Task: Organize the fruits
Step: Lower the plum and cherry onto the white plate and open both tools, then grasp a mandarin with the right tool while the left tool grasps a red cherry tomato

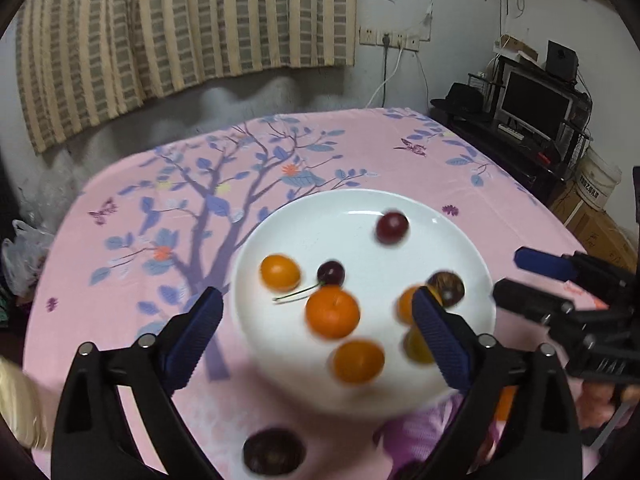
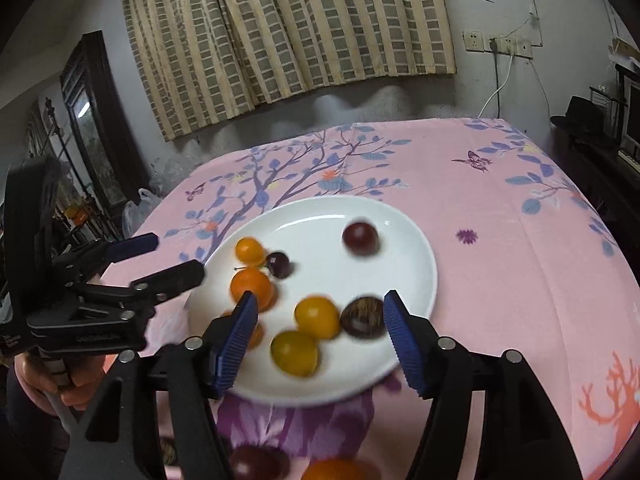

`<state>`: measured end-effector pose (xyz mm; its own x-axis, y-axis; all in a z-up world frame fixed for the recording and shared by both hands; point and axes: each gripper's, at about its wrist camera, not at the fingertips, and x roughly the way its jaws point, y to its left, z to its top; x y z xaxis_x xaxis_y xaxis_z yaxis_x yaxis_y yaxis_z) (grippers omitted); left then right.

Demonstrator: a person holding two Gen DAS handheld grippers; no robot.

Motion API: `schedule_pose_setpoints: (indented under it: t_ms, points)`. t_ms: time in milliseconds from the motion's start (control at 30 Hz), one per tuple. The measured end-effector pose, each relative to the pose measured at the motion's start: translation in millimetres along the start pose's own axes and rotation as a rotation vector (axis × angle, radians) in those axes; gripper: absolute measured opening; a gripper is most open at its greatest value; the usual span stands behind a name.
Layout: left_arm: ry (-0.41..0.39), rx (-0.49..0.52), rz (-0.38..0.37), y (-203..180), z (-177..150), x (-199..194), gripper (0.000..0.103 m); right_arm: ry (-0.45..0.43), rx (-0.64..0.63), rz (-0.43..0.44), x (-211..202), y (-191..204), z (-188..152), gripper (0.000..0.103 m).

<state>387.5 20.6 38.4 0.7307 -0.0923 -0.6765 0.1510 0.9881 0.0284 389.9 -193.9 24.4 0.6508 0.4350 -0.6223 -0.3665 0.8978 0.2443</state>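
While both grippers gape, loose fruit [image 2: 256,462] sits nr plate [image 2: 416,248].

Both tongs, left tongs [image 1: 316,320] and right tongs [image 2: 320,328], hang side by side, spread wide, holding nothing.

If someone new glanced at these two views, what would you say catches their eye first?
First, the round white plate at the middle of the pink floral tablecloth, scattered with small orange fruits and dark red cherries. Next, the open blue-padded left gripper and right gripper hovering over its near edge. Behind hangs a beige striped curtain.
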Motion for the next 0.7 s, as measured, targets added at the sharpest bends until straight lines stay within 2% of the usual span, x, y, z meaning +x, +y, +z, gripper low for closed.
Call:
schedule_pose_setpoints:
  t_ms: [100,200,333,467,567,700]
  points:
    - [-0.009,0.002,-0.012,3.8,-32.6,-29.8,0.096,0.004,-0.045,-0.005,-23.2,6.3,-27.2,0.067]
    - [-0.001,-0.058,-0.048,12.7,-69.3,-53.0,0.096,0.013,-0.055,-0.001,-43.0,7.7,-58.7,0.07]
    - [0.008,-0.129,-0.076,18.2,-117.2,-73.6,0.096,0.049,-0.016,0.05,-56.0,7.1,-87.3,0.07]
    - [0.026,-0.149,-0.087,16.1,-153.8,-84.7,0.096,0.088,-0.081,0.066,-60.0,17.8,-108.9,0.07]
    - [0.04,-0.149,-0.093,13.3,-174.1,-91.5,0.096,0.137,-0.097,0.059,-55.1,22.7,-119.3,0.07]
    - [0.041,-0.119,-0.1,6.9,-180.8,-95.7,0.096,0.165,-0.104,0.067,-51.3,24.1,-123.8,0.07]
